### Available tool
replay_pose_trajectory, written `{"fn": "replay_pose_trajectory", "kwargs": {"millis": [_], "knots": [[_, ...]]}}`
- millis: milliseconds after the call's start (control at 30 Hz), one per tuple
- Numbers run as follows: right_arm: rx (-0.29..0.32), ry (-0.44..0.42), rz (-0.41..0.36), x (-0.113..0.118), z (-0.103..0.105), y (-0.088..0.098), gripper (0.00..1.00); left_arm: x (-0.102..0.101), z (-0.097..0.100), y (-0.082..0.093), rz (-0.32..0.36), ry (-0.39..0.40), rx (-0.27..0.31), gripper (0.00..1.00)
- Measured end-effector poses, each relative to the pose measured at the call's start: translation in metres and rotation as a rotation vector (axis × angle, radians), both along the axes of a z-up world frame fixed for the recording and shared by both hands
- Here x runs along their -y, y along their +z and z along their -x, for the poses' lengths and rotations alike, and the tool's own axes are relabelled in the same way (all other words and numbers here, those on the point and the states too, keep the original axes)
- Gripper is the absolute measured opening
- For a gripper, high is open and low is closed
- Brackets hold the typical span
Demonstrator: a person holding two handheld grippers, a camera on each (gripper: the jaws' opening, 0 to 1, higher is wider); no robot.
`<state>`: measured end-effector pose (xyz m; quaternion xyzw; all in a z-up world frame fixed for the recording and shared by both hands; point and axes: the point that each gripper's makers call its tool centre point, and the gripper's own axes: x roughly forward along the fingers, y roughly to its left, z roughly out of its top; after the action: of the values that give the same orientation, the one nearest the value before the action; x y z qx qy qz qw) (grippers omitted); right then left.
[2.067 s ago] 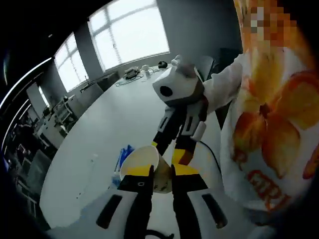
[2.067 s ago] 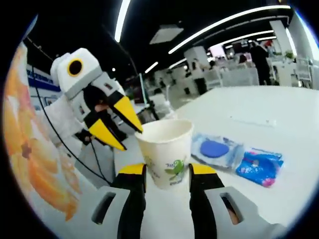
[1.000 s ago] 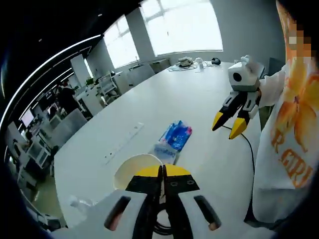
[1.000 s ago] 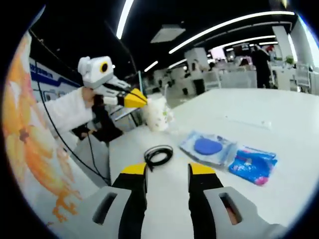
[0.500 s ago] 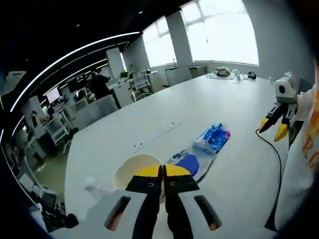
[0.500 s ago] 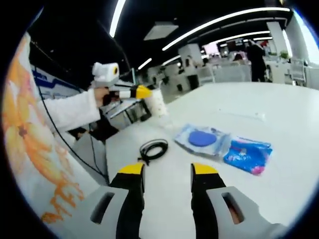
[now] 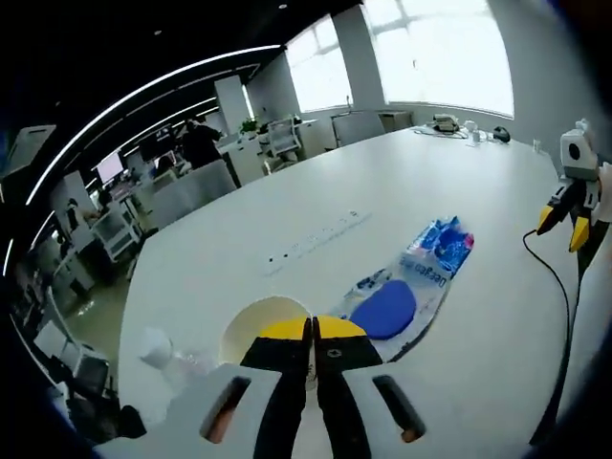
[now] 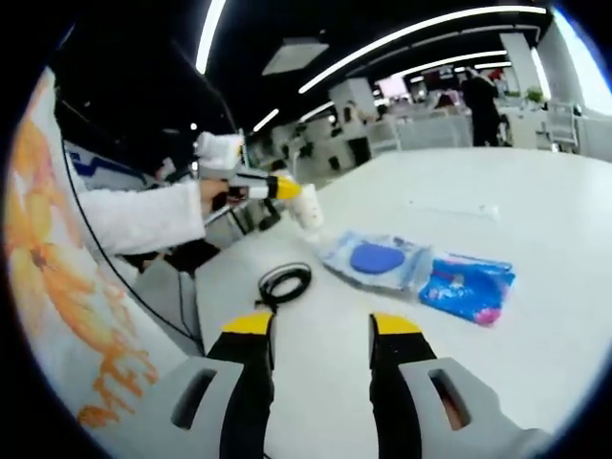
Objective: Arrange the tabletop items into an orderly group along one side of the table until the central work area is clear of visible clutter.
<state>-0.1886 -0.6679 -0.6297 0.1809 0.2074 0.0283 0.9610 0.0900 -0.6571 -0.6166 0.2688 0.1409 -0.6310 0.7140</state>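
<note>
At the bottom of the left gripper view, a white paper cup [image 7: 265, 328] sits with its rim pinched between the pressed-together jaws of the left gripper [image 7: 312, 337]; its inside looks empty; at 2 o'clock from it lie a clear packet with a blue disc [image 7: 384, 309] and a blue wrapper [image 7: 442, 244] on the white bench [image 7: 316, 201]; in the right gripper view the right gripper [image 8: 320, 330] has its jaws spread, a coiled black cable [image 8: 284, 283] at 11 o'clock; print on the wrappers is unreadable.
</note>
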Motion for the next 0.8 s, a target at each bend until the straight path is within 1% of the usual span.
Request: {"fn": "replay_pose_trajectory", "kwargs": {"millis": [100, 167, 267, 367, 633, 667, 700, 800], "knots": [[-0.005, -0.011, -0.007, 0.003, 0.0, -0.002, 0.38, 0.004, -0.007, -0.013, -0.028, 0.002, 0.007, 0.0], [-0.008, -0.015, -0.011, 0.005, -0.001, -0.003, 0.38, 0.005, -0.009, -0.019, -0.042, 0.006, 0.002, 0.0], [-0.016, -0.017, -0.016, 0.006, -0.002, -0.006, 0.38, 0.007, -0.009, -0.027, -0.054, 0.004, -0.009, 0.0], [-0.021, -0.015, -0.022, 0.006, -0.003, -0.008, 0.38, 0.007, -0.009, -0.033, -0.072, 0.003, -0.001, 0.0], [-0.025, -0.013, -0.034, 0.008, -0.008, -0.01, 0.38, 0.008, -0.012, -0.049, -0.087, 0.015, -0.005, 0.0], [-0.025, -0.012, -0.035, 0.008, -0.008, -0.01, 0.38, 0.008, -0.013, -0.05, -0.087, 0.02, -0.013, 0.0], [-0.026, -0.012, -0.035, 0.008, -0.009, -0.01, 0.38, 0.008, -0.012, -0.051, -0.075, 0.033, -0.035, 0.0], [-0.026, -0.012, -0.039, 0.008, -0.009, -0.01, 0.38, 0.008, -0.013, -0.051, -0.061, 0.043, -0.042, 0.0]]}}
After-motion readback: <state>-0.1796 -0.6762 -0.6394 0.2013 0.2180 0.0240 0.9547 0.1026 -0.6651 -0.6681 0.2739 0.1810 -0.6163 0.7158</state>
